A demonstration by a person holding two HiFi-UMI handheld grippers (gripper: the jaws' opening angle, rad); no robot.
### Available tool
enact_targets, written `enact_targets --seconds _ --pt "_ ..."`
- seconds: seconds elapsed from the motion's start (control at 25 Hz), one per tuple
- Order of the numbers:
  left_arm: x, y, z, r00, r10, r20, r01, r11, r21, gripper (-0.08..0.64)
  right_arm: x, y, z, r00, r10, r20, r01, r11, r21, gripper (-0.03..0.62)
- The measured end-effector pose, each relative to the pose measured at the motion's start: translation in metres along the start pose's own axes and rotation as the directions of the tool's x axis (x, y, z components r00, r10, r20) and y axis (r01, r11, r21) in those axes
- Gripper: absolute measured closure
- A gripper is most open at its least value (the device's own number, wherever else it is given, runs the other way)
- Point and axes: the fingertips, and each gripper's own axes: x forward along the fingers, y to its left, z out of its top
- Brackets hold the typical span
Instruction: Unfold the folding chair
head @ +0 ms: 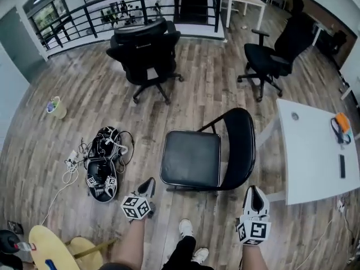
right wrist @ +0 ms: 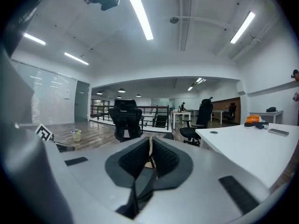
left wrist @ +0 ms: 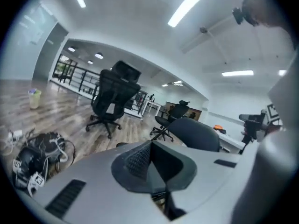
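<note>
The black folding chair (head: 191,157) stands unfolded on the wooden floor, its seat level and its curved backrest (head: 241,145) towards the white table. My left gripper (head: 148,185) hangs in front of the seat's left corner, clear of the chair, with its jaws together and nothing between them. In the left gripper view its shut jaws (left wrist: 150,144) point past the chair's backrest (left wrist: 198,134). My right gripper (head: 255,193) is held just in front of the backrest without touching it. Its pads (right wrist: 150,141) stand almost together and hold nothing.
A white table (head: 315,151) stands right of the chair with an orange object (head: 342,122) on it. Two black office chairs (head: 147,52) (head: 275,49) stand further back before a railing (head: 140,4). A heap of cables and gear (head: 104,162) lies at the left, near a small bucket (head: 55,107).
</note>
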Motion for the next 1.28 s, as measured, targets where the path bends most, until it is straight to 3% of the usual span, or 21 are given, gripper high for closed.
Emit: enact_targets --seconds 0.16,0.28,0.4,0.56,0.88,1.28 --pt "-0.077 -0.108 0.043 0.999 0.043 -0.002 -0.042 0.985 0.167 0.555 -0.072 0.034 0.021 0.998 0.061 -0.007 -0.061 0.998 -0.026 0.578" --pt "-0.129 -0.166 0.063 0.994 0.099 0.047 -0.106 0.978 0.182 0.555 -0.117 0.052 0.032 0.997 0.077 0.012 -0.077 0.997 -0.019 0.578" --pt "-0.158 -0.214 0.071 0.992 0.087 0.090 -0.104 0.975 0.196 0.555 -0.145 0.064 0.038 0.994 0.106 0.031 -0.106 0.994 -0.021 0.578" --pt "-0.187 -0.256 0.081 0.991 0.059 0.118 -0.090 0.958 0.271 0.555 -0.168 0.084 0.043 0.989 0.145 0.038 -0.143 0.988 -0.053 0.578" --pt "-0.237 -0.288 0.087 0.987 0.086 0.134 -0.121 0.951 0.285 0.555 -0.212 0.091 0.054 0.989 0.142 0.041 -0.140 0.989 -0.048 0.580" --pt "-0.247 -0.268 0.097 0.992 0.060 0.112 -0.091 0.952 0.293 0.555 -0.214 0.126 0.082 0.987 0.138 0.083 -0.134 0.990 -0.045 0.579"
